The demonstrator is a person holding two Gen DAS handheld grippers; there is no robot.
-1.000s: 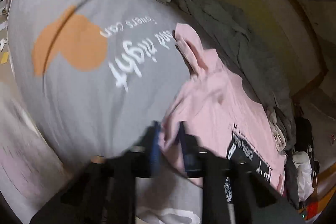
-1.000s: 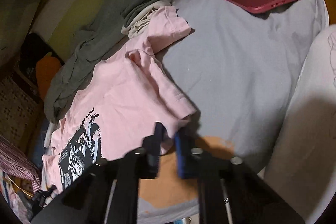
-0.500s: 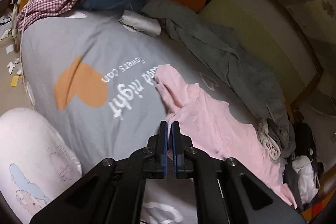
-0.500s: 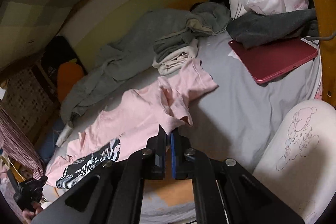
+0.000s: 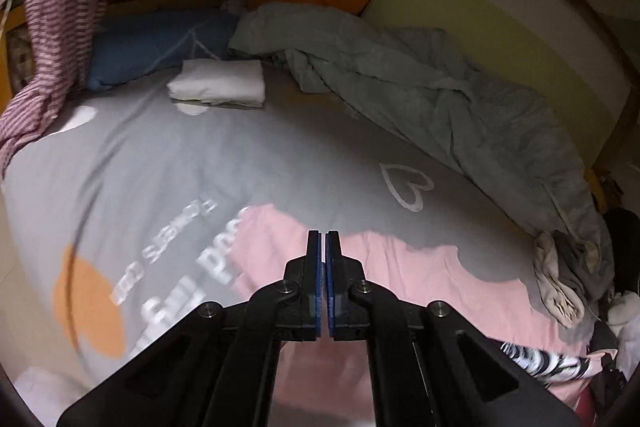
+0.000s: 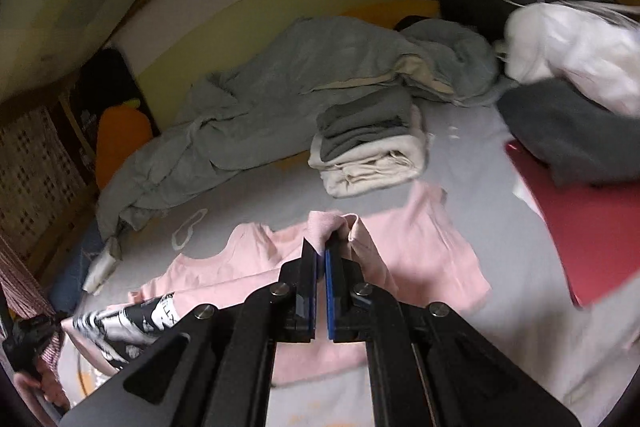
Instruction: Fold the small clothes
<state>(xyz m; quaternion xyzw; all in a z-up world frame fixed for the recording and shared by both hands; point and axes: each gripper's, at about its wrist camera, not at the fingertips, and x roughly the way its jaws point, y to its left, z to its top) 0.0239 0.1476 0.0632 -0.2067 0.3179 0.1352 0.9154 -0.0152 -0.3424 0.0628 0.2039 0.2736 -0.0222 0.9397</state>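
Right, the pink T-shirt (image 6: pixel 420 251) is what I'm working: soft pale pink with a black-and-white graphic print (image 6: pixel 132 319) at its far-left end, spread crumpled across the grey bedspread (image 5: pixel 280 155). In my right wrist view the right gripper (image 6: pixel 321 255) is clenched on a bunched fold of the shirt's edge, the cloth poking up just past the blue-padded fingertips, and the rest of the shirt trails away below and to the left. In the left view the left gripper (image 5: pixel 322 239) has its jaws pressed together, the pink fabric (image 5: pixel 400 267) spreading out from behind the fingers; whether cloth is pinched there I cannot tell. The bedspread carries white lettering, an orange patch (image 5: pixel 88 303) and a heart outline (image 5: pixel 408 187). A rumpled grey blanket (image 5: pixel 440 99) lies along the wall, a folded stack of clothes (image 6: pixel 372 151) just beyond the shirt, a red tablet (image 6: pixel 580 223) to the right.
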